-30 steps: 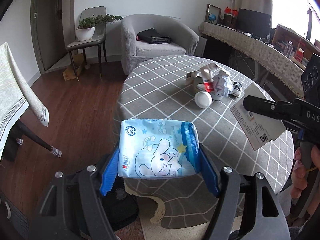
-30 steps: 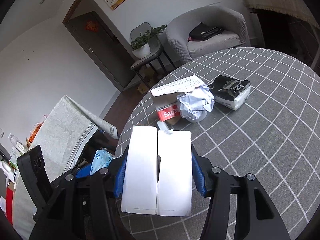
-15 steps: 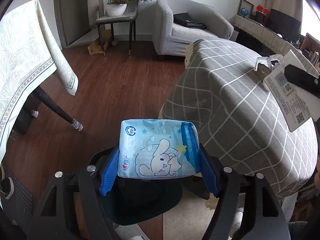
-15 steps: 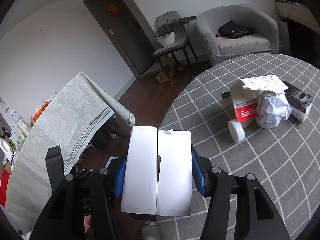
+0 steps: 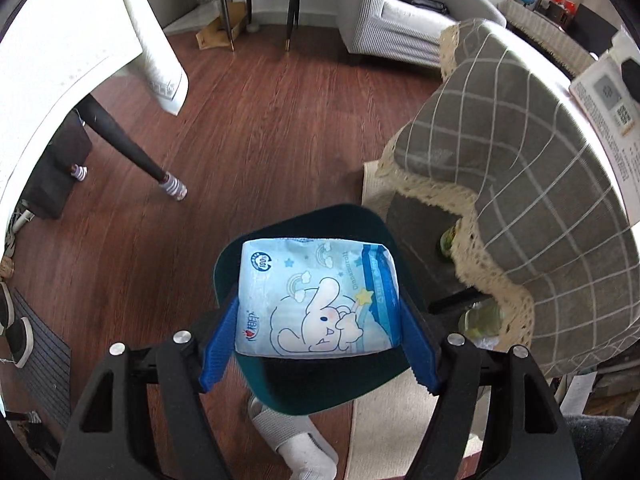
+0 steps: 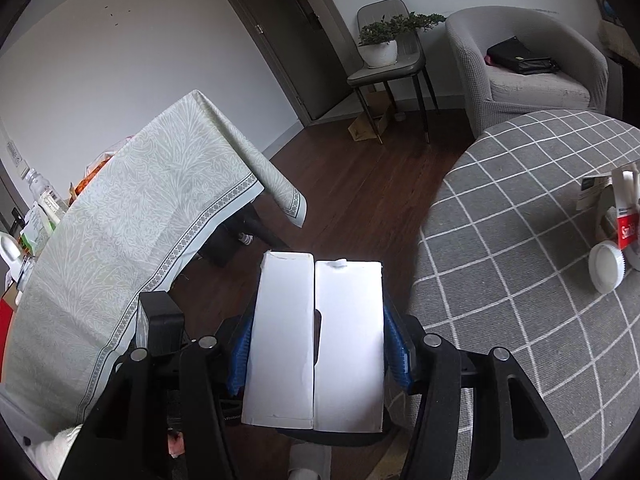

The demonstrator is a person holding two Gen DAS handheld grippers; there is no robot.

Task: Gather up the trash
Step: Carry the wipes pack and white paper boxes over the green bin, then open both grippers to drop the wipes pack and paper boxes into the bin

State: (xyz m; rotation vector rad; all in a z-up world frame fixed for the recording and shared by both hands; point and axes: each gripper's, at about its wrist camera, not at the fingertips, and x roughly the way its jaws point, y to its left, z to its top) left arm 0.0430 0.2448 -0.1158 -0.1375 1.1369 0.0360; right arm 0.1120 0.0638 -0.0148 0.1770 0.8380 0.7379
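Tissues [image 5: 318, 300], pinched by left gripper [image 5: 318, 312], hang directly over bin [image 5: 240, 256]; right gripper [image 6: 316, 340] clamps box [image 6: 316, 340], probably beside bin.

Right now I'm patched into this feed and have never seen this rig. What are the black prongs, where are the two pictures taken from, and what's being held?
The prongs are two hand-held grippers; a person carries one in each hand. Each picture comes from a fisheye camera on one gripper, looking along its fingers. The left gripper is shut on a blue tissue pack, held above a dark green bin on the floor. The right gripper is shut on a white box beside the checked table. On the table lie a white lid and a red-and-white carton.
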